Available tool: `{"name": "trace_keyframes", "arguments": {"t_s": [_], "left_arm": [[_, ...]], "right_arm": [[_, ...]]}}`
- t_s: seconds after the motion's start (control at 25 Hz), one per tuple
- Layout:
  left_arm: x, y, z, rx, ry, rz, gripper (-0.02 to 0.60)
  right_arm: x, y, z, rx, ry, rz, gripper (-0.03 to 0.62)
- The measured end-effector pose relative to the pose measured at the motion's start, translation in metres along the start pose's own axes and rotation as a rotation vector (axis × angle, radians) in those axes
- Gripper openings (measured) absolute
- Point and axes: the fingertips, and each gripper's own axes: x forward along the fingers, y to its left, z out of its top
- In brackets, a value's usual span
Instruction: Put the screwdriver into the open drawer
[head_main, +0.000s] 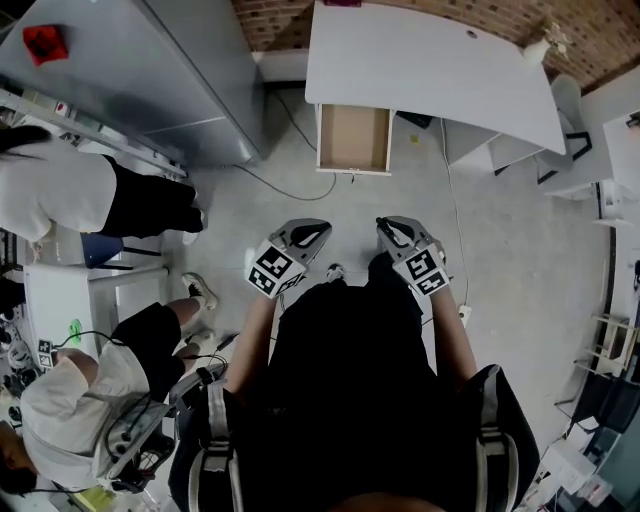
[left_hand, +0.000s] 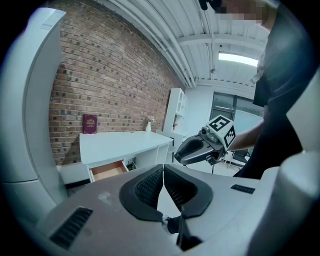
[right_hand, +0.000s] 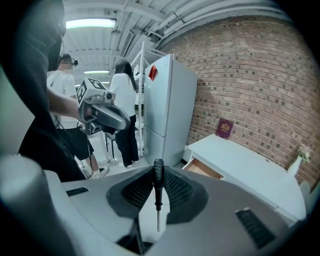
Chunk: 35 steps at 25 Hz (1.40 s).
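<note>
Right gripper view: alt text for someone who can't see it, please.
The right gripper is shut on a black-handled screwdriver, shaft pointing toward the camera. Beyond, a white desk with an open drawer stands by a brick wall.

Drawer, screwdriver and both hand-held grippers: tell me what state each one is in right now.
Drawer: pulled open under the white desk, nothing visible inside.
Screwdriver: clamped between the right jaws, not yet in the drawer.
Right hand-held gripper: shut on the screwdriver's black handle.
Left hand-held gripper: jaws together, holding nothing.
</note>
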Motion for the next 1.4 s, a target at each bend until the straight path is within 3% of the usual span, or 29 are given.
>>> {"name": "trace_keyframes", "arguments": {"t_s": [0.56,1.4], "left_arm": [[-0.007,0.030,-0.005,-0.047,-0.022,0.097,0.017],[0.047,0.087,0.012,-0.143,0.015,0.186,0.017]], "right_arm": [[0.032,-0.013,0.012,-0.067,0.001,0.071,0.121],[0.080,-0.093,0.009,-0.080,0.042,0.191,0.121]]}}
